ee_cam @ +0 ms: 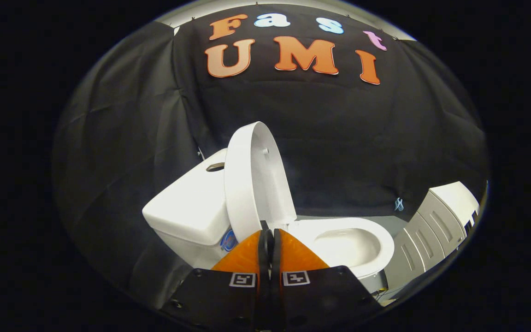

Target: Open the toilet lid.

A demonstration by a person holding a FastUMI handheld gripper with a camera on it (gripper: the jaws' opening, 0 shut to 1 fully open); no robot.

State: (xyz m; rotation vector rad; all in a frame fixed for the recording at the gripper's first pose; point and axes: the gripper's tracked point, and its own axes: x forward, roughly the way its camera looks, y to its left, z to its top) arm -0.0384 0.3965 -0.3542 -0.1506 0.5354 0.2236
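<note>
Beyond the closed gripper (pixel 266 230), toilet lid (pixel 252 177) stands raised.

toilet lid (pixel 252 180): white | tank (pixel 191 207): white, blue sticker (pixel 229 240) | cabinet (pixel 436 226): pale grey, panelled

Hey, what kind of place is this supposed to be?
Likely a mock bathroom staged in a booth: a white toilet with its lid raised against the tank, a pale cabinet beside it, black cloth behind. The claw is shut just before the lid.
</note>
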